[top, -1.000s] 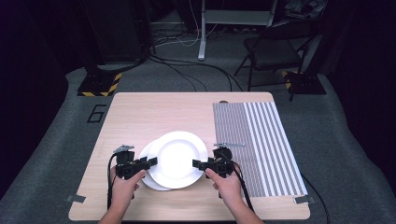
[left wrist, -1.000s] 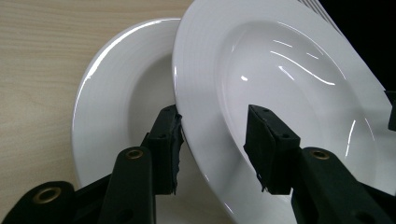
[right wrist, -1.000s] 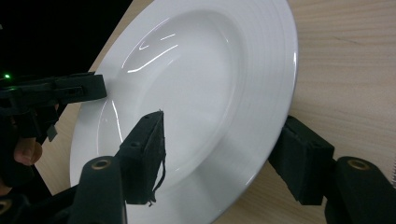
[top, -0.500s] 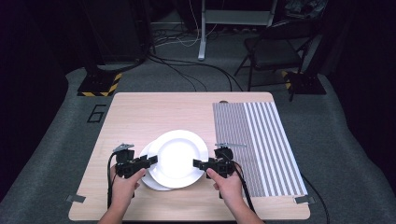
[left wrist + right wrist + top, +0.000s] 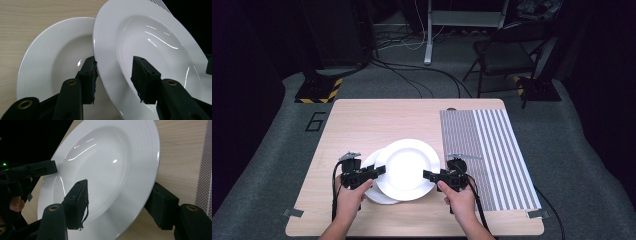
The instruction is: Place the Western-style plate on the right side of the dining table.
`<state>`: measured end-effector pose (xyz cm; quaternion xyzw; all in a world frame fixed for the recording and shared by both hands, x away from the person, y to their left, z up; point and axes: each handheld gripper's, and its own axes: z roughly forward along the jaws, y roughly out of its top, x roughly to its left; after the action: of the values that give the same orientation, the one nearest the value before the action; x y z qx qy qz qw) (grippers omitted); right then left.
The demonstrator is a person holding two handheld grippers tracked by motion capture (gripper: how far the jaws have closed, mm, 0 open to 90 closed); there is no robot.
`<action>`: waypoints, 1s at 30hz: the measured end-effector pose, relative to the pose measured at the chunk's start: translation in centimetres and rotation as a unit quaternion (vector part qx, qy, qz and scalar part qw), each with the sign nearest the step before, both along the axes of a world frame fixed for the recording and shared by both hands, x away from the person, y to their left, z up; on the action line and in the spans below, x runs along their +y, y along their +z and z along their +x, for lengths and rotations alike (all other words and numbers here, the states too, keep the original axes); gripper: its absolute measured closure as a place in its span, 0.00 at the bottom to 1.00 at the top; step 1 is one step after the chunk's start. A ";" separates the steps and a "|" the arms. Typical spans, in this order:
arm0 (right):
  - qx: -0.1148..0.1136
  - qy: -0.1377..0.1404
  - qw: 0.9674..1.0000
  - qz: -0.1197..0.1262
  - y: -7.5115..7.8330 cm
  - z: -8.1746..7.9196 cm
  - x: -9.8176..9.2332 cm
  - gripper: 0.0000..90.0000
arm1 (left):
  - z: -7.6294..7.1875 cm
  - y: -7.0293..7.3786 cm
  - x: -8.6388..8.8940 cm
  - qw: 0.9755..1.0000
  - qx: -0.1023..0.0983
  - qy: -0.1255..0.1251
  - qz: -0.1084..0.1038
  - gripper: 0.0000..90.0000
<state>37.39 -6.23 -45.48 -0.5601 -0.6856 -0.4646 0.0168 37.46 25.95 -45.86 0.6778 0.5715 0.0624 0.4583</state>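
Note:
Two white deep plates are on the wooden table (image 5: 377,120). The lower plate (image 5: 371,164) (image 5: 50,57) lies flat. The upper plate (image 5: 404,167) (image 5: 150,37) (image 5: 107,157) hangs tilted over it, partly covering it. My left gripper (image 5: 379,171) (image 5: 115,62) is shut on the upper plate's left rim, one jaw under the edge and one on the inner face. At the opposite rim my right gripper (image 5: 428,175) (image 5: 121,188) is shut on the same plate, one jaw on top and one beneath. The left gripper (image 5: 37,171) also appears across the plate in the right gripper view.
A grey striped mat (image 5: 487,145) (image 5: 206,157) covers the right part of the table, close to my right hand. Bare wood lies behind the plates. Beyond the table stand a chair (image 5: 507,50), cables and a yellow-black floor block (image 5: 317,92).

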 end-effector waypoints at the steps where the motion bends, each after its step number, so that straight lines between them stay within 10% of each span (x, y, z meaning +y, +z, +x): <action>1: -0.002 -0.001 1.000 0.000 0.0 0.0 -0.1 0.42 | 0.0 0.0 -0.1 1.000 0.000 -0.002 -0.002 0.62; 30: -0.004 -0.053 0.999 0.006 0.4 -1.6 -3.2 0.41 | 1.7 0.2 -3.4 0.999 -0.002 -0.054 -0.003 0.62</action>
<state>35.75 -9.41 -45.12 -0.5936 -0.6521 -0.4715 -0.0070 39.15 22.60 -45.65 0.7063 0.5335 0.0371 0.4639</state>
